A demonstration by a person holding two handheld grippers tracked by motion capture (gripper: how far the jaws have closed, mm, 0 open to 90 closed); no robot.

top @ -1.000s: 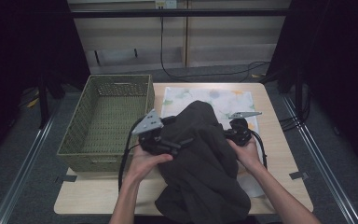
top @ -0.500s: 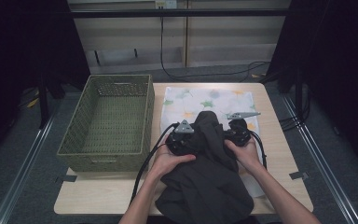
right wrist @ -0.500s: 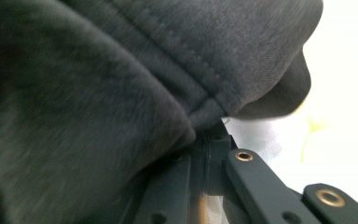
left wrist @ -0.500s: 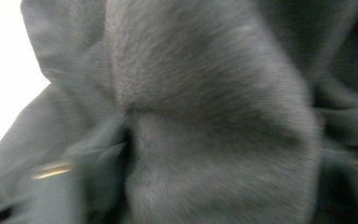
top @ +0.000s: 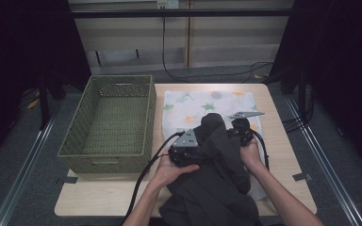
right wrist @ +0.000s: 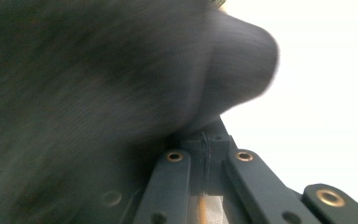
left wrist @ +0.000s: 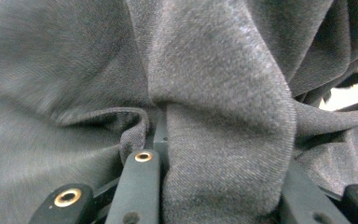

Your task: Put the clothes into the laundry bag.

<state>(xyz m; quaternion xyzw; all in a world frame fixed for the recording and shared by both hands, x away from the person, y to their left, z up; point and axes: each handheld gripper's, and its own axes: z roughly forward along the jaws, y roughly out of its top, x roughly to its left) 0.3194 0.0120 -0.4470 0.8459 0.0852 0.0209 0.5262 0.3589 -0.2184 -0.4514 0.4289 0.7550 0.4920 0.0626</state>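
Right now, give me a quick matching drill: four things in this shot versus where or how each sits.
Things:
1 basket
2 dark garment
3 star-print cloth
4 right gripper

States:
A jaws shut on fabric
B spread flat on the table
C bunched between both grippers, hanging over the near edge
D at the table's left, nothing inside

Pairs: 1-D, 2-C, 3-B, 4-A
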